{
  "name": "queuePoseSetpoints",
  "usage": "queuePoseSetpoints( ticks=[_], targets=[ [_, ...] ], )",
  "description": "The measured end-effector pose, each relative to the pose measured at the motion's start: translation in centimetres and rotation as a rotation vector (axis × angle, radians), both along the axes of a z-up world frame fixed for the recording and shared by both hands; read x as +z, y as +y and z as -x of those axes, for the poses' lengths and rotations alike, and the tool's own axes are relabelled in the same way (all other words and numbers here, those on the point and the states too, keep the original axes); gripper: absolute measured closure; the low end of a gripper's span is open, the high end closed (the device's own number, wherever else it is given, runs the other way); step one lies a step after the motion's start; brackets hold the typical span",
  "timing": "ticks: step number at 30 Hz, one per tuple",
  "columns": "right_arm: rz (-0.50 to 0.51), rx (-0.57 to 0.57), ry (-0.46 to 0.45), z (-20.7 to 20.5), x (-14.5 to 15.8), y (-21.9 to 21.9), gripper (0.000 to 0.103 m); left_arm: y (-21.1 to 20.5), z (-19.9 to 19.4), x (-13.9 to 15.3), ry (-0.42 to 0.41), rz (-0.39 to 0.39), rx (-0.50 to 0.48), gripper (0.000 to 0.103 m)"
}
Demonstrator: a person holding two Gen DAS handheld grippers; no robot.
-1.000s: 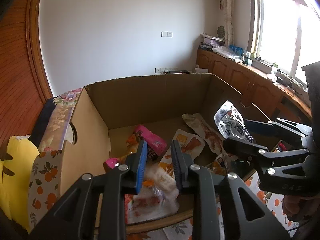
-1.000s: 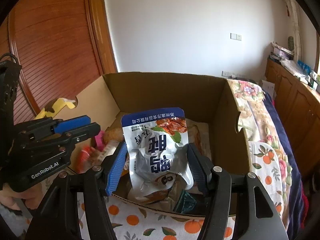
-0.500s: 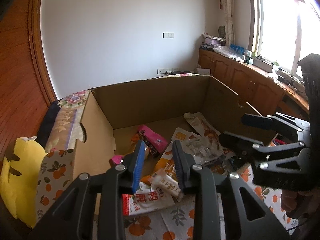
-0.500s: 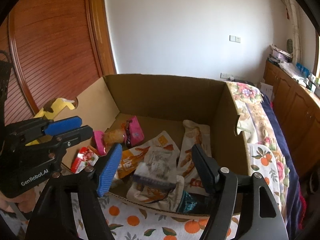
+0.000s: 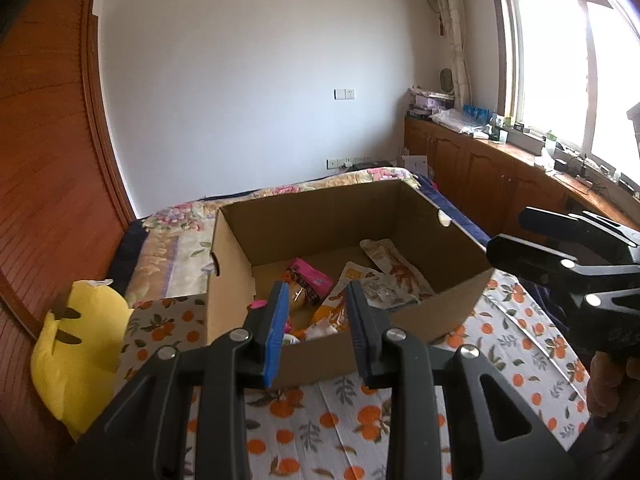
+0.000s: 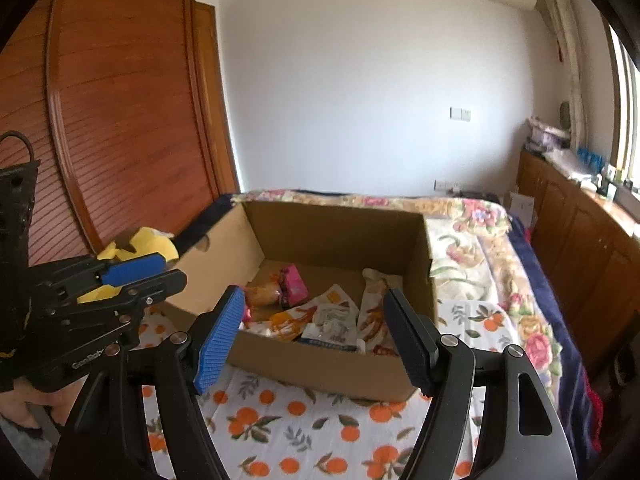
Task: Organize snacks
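An open cardboard box (image 5: pixel 340 356) stands on a bed and holds several snack packets, among them a pink packet (image 5: pixel 312 278), an orange-and-white pouch (image 6: pixel 304 316) and a silver-white pouch (image 6: pixel 332 324). It also shows in the right wrist view (image 6: pixel 332 372). My left gripper (image 5: pixel 318 328) is open and empty, held above and in front of the box's near wall. My right gripper (image 6: pixel 316 332) is wide open and empty, also in front of the box. Each gripper shows in the other's view, the right one (image 5: pixel 568 248) and the left one (image 6: pixel 132 280).
The bed has an orange-print sheet (image 6: pixel 288 432) in front and a floral quilt (image 6: pixel 472 240) behind and to the right. A yellow plush toy (image 5: pixel 76 344) lies left of the box. Wooden doors (image 6: pixel 120 120) stand left, wooden cabinets (image 5: pixel 480 168) right.
My right gripper opened and dropped the blue-and-white pouch into the box. My left gripper let go of its clear packet. Both grippers pulled back and up, away from the box.
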State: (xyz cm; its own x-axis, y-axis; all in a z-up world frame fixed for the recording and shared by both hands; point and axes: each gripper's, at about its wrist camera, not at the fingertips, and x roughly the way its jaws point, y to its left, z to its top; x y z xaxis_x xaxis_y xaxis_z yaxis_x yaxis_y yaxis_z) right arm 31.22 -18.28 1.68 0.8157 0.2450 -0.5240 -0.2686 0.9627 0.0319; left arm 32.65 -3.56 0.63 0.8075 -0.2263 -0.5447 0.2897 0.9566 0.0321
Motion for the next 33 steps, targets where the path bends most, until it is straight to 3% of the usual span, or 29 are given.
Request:
queuePoseSetpoints(
  ticks=[11, 25, 33],
  targets=[
    [0.006, -0.011, -0.062, 7.9, 2.6, 0.3, 0.029, 0.3, 7.8, 2.3, -0.065, -0.005, -0.008, 0.071],
    [0.016, -0.021, -0.074, 14.5, 2.3, 1.3, 0.029, 1.4, 14.9, 2.4, -0.093, 0.007, 0.012, 0.069],
    [0.006, -0.030, -0.079, 17.7, 1.6, 1.1, 0.028, 1.6, 18.1, 1.7, -0.097, 0.004, 0.040, 0.062]
  ],
)
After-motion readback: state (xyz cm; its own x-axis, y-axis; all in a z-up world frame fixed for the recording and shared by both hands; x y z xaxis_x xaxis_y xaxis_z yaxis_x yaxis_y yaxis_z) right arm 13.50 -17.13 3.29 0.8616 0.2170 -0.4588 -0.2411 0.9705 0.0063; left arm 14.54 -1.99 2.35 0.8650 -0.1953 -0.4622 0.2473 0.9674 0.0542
